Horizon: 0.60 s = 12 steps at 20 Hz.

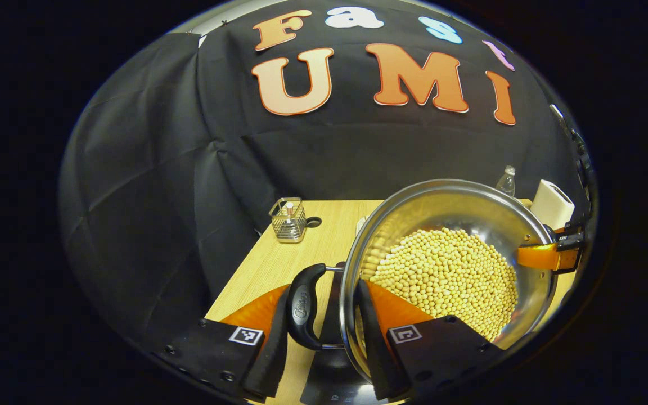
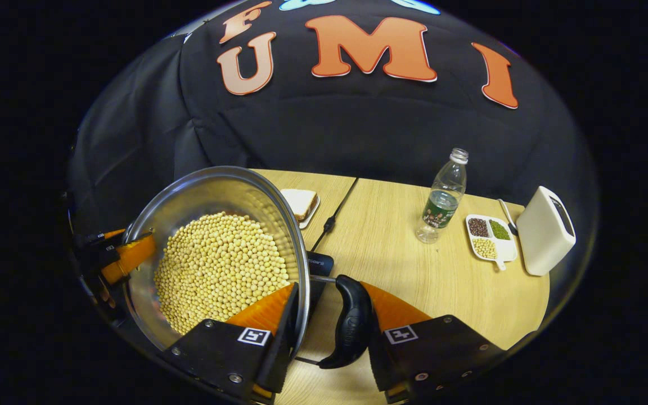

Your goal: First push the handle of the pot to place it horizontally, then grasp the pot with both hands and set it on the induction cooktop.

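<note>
Pot [image 1: 453,225] of pale round beans [image 1: 448,275] sits tilted above the wooden table [image 1: 268,264], held between both grippers. Left gripper [image 1: 321,337] has its fingers apart around the pot's black side handle [image 1: 304,306] and rim, one finger inside the pot wall. Right gripper [image 2: 329,332] likewise straddles the opposite handle [image 2: 352,320] and rim; whether either truly presses I cannot tell.
</note>
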### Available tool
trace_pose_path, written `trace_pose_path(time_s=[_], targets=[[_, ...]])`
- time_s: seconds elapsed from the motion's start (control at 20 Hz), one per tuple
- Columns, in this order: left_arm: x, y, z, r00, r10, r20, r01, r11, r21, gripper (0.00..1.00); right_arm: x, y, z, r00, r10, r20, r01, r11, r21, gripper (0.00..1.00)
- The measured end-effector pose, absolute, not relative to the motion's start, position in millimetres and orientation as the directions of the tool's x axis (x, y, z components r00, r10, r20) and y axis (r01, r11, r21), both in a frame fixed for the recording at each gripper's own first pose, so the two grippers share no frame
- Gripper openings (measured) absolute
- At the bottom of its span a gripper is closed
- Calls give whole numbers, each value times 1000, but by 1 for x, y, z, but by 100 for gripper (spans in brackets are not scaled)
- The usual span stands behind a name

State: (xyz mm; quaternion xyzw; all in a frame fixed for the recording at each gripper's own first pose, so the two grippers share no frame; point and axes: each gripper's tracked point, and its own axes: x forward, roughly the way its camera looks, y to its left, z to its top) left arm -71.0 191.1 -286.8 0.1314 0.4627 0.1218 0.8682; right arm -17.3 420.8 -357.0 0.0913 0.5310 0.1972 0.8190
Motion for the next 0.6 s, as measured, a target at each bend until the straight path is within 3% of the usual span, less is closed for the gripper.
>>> trace_pose_path(time_s=[0.6], targets=[[-36, 192, -363, 468, 345, -814, -97, 935, 340, 67, -14, 450, -404, 302, 425, -853, -226, 902, 369, 59]])
